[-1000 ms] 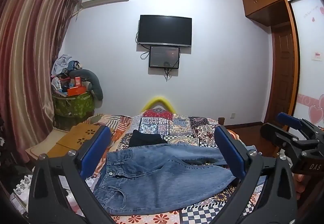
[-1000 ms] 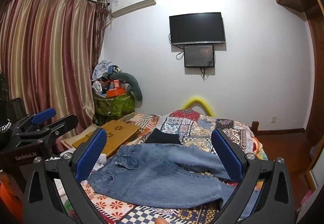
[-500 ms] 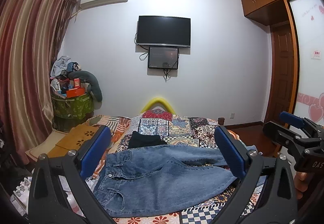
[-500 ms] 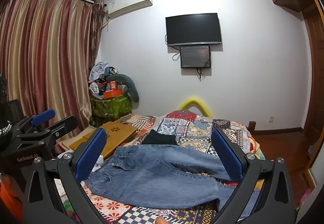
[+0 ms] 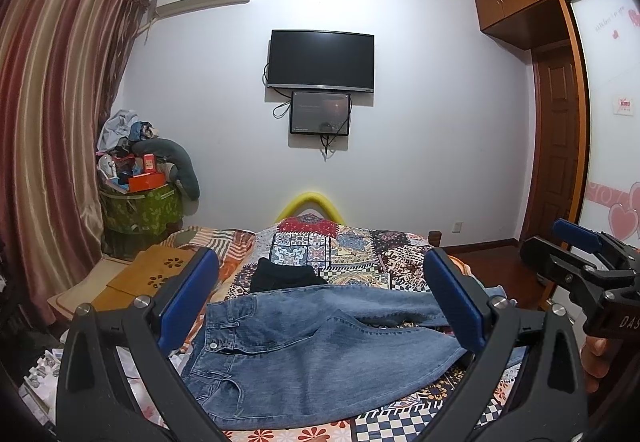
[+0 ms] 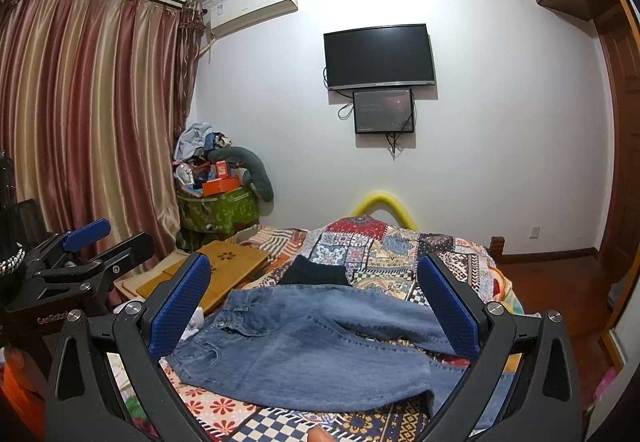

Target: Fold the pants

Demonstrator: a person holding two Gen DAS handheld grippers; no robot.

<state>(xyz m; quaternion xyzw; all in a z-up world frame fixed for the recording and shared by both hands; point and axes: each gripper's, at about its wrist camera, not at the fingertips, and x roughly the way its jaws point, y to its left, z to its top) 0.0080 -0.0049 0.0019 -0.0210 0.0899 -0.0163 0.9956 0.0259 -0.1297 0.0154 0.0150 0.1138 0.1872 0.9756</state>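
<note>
Jeans (image 5: pixel 320 346): spread flat on bed (image 5: pixel 352 254), waist left, legs right (ready for folding).
Left gripper (image 5: pixel 320 306): jaws wide, above jeans, empty.
Right gripper (image 6: pixel 316 302): same, poised.

Left gripper (image 5: pixel 320 306) spread wide, holding nothing, pointing level forward. Right gripper (image 6: pixel 316 306) also spread wide and holding nothing, level, just to the right of the left one.

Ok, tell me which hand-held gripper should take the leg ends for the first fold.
Probably the right hand-held gripper: the jeans lie with the waistband left and the legs running right, its side. Both are open, neither touching cloth.
</note>
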